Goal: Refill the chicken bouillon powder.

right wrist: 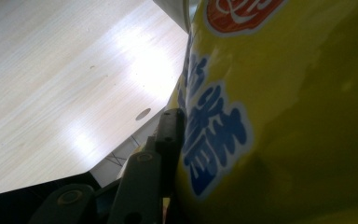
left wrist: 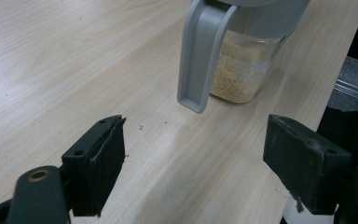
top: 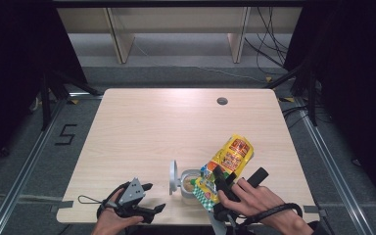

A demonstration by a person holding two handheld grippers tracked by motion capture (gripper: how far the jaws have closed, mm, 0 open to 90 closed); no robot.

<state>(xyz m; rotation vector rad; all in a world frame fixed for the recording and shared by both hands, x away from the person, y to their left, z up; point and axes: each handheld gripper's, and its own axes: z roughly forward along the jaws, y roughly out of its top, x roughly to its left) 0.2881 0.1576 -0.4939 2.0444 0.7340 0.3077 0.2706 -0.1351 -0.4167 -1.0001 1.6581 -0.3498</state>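
High view: right hand-held gripper (top: 223, 182) clamps yellow bag (top: 227, 165) tilted over open jar (top: 190, 183); overshoot spills grain. Left hand-held gripper (top: 152, 197) gapes empty beside jar.

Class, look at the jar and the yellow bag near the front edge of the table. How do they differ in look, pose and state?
The jar is clear with a grey lid flipped open; the bag is opaque yellow with bright print. The jar stands upright on the table; the bag is tilted over it. The jar is touched by neither gripper, the open left gripper lying apart from it; the bag is clamped in the right gripper. Both sit near the front edge.
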